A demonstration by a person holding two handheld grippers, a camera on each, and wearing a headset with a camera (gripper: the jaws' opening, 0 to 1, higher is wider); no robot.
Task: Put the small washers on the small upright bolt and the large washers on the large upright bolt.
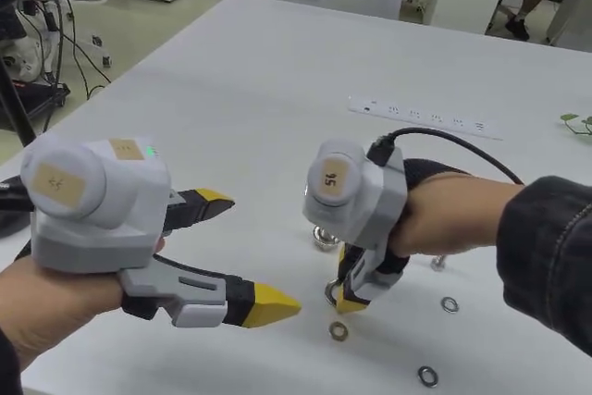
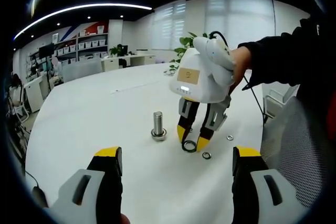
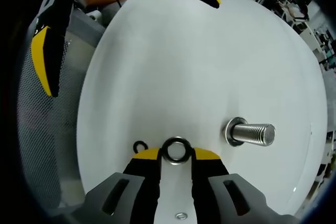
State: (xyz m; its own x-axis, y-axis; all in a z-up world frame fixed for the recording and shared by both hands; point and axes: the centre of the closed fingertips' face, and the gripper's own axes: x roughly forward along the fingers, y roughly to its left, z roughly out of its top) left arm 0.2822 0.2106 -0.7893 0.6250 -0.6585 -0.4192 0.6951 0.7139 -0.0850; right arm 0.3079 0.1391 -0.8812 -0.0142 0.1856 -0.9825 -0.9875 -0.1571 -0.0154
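- The right gripper (image 1: pixel 347 301) points down at the white table (image 1: pixel 277 90). Its jaws are almost closed and pinch a large washer (image 3: pixel 176 149) by the rim between the yellow tips.
- The held washer is very low over the table, and I cannot tell if it touches. It is near the large upright bolt (image 2: pixel 158 124), a little to the right and nearer to the person, so it is not over the bolt yet.
- A metal ring (image 3: pixel 231 130) sits around the foot of this bolt. I judge it to be a washer already placed, but it may be the bolt's own base.
- The left gripper (image 1: pixel 242 252) hovers on the left side with its jaws wide apart and nothing between them.
- The small upright bolt (image 1: pixel 438 264) stands to the right of the right gripper. It is too small to see if any washer is on it.
- On the near right part of the table lies a loose washer (image 1: pixel 339 330) just beside the right gripper's tips, a second washer (image 1: pixel 450 304) further right, and a third washer (image 1: pixel 427 376) nearest to the person. Their sizes are hard to compare.
- In my judgement the task is less than half done. The held washer must go onto the large bolt, and then the three others must be sorted.
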